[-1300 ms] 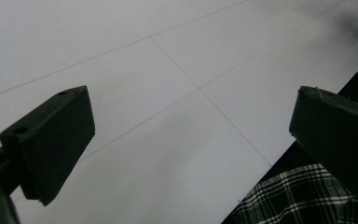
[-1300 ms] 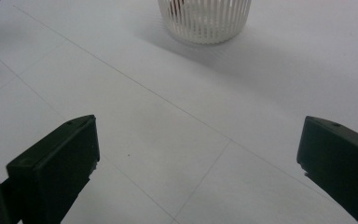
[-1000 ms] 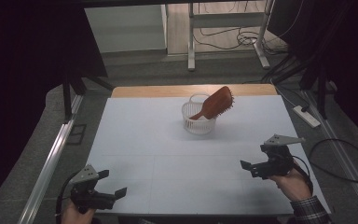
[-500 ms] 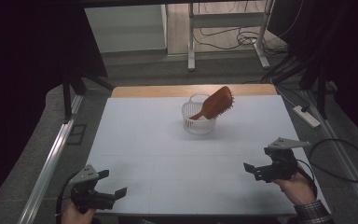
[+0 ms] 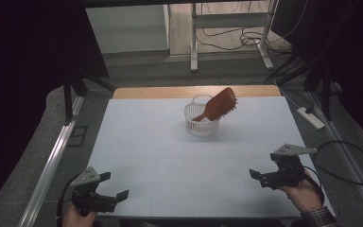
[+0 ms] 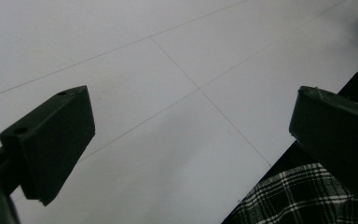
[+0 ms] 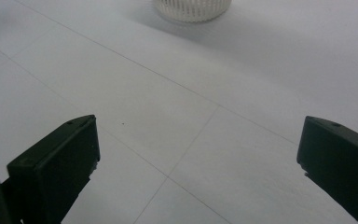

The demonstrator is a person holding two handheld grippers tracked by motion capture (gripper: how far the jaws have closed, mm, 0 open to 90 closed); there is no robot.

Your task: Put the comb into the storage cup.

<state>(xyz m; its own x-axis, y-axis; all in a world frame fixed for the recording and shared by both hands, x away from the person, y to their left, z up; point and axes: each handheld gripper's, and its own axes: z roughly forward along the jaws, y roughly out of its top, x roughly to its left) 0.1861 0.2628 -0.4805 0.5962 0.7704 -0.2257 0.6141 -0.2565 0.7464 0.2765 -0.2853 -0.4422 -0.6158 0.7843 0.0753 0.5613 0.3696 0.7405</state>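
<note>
Well ahead of both grippers, toward the far edge of the white table (image 5: 170, 161), stands a small white slatted basket (image 5: 201, 122) with a brown wooden hairbrush (image 5: 217, 105) in it. The brush's handle end sits down inside the basket and its paddle head leans out over the rim, tilted up and to the right, bristles facing away from the person.

In the right gripper view the basket's base (image 7: 192, 9) shows far beyond the fingertips, slightly left of the gap between them.

The right gripper (image 5: 261, 176) hovers near the table's near right corner, its jaws spread wide with nothing between them but bare tabletop. The left gripper (image 5: 113, 185) sits at the near left edge, its jaws likewise wide apart and empty; a plaid sleeve (image 6: 298, 198) shows just past its right finger.

The table surface is pale and matte, crossed by thin seam lines, with a strip of bare wood (image 5: 170, 91) along its far edge. Beyond lie grey floor, metal table legs and loose cables (image 5: 238, 40).
</note>
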